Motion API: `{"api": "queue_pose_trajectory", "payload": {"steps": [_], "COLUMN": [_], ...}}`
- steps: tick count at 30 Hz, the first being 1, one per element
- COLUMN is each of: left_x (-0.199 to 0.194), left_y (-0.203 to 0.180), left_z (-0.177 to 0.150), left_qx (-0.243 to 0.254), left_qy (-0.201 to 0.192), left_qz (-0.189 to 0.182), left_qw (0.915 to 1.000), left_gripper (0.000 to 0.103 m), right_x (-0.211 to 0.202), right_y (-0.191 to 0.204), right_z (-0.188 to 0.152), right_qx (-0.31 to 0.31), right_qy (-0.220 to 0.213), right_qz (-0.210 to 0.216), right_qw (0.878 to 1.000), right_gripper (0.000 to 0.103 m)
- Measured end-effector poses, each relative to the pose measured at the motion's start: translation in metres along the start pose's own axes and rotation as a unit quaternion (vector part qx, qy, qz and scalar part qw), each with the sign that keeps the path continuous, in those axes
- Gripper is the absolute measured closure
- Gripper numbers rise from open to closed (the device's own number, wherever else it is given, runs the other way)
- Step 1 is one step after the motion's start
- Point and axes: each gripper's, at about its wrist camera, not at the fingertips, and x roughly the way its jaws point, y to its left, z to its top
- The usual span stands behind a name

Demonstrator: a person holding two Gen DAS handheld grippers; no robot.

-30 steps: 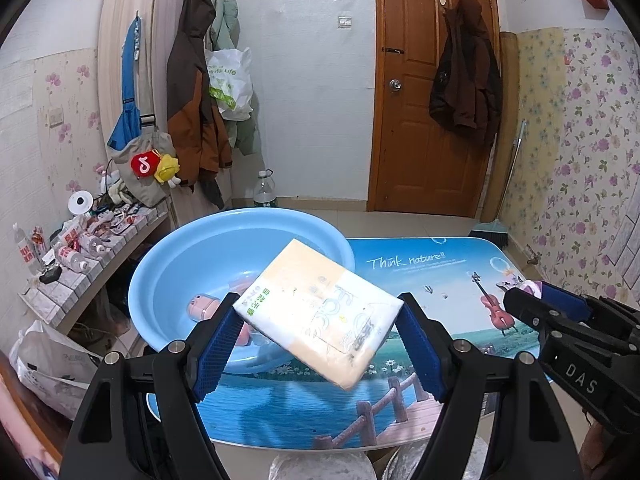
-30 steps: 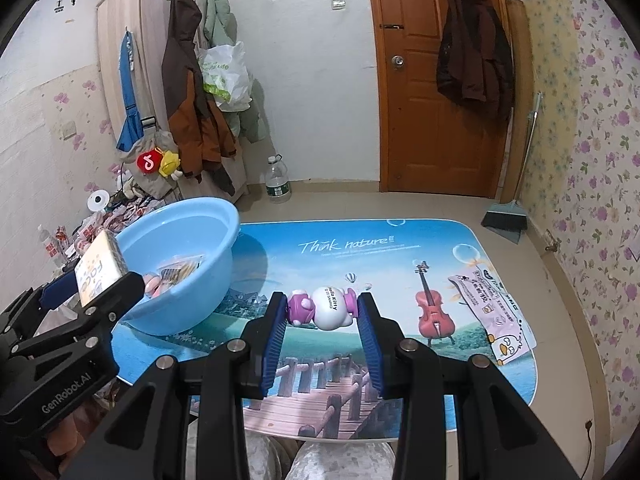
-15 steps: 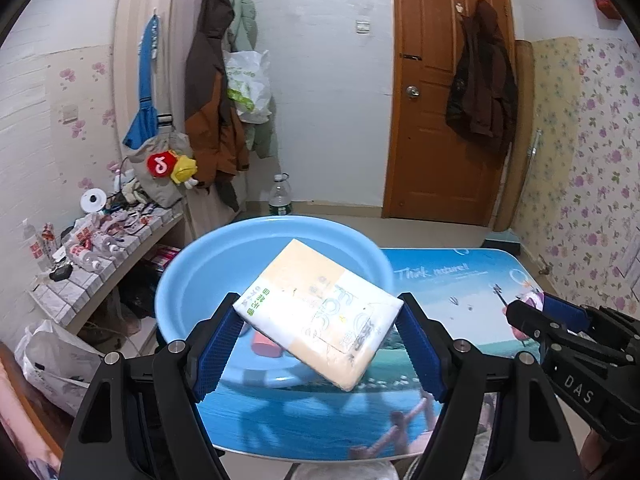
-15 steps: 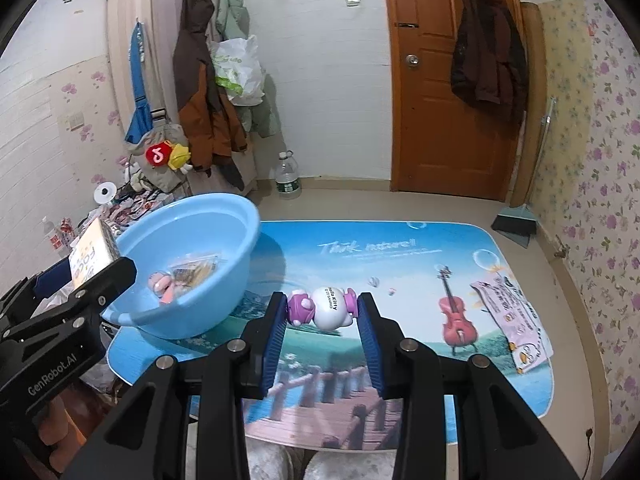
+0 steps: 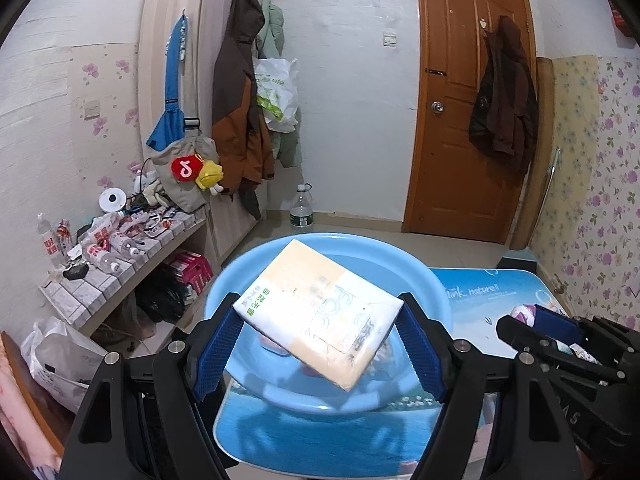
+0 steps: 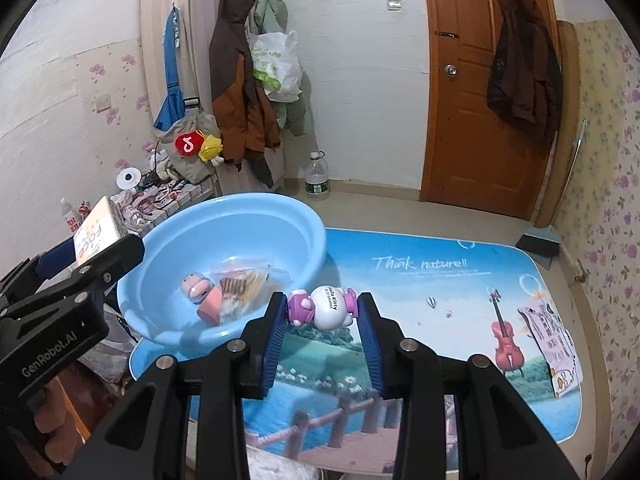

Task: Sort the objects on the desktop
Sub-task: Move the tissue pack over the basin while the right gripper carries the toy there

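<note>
While the left tool [image 5: 320,344] clamps a soft, light tissue pack [image 5: 320,314] by its ends above the blue basin [image 6: 224,240], the right tool [image 6: 322,320] pinches a probably hard, slippery Hello Kitty toy [image 6: 322,306] near the basin's right rim.

The bench [image 6: 420,280] lies bare from its centre out to 1 o'clock. A flat packet [image 6: 550,344] occupies its 3 o'clock edge. At 10 o'clock the blue basin [image 6: 240,216] takes that corner, its wall rising above the bench, with a pink toy [image 6: 196,288] and a clear bag [image 6: 244,280] on its floor. The basin's far half is open room.
</note>
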Motion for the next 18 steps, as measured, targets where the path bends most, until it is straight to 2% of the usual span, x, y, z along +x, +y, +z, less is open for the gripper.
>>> {"api": "queue_pose_trajectory", "payload": {"steps": [8,18], "left_x": [0.01,0.03], "left_y": [0.029,0.046], "left_z": [0.011,0.015], "left_qx": [-0.01,-0.008], "left_qy": [-0.006,0.001], "left_qz": [0.016,0.019], "left_qw": [0.9998,0.9998], "left_gripper": [0.028,0.028], "right_x": [0.017,0.045], "right_y": [0.025,0.051], "right_z": [0.014,0.024], "right_qx": [-0.013,-0.027], "right_qy": [-0.004,0.004], "right_qz": [0.016,0.028], "right_qw": [1.0,0.999], "right_gripper": [0.066,0.066]}}
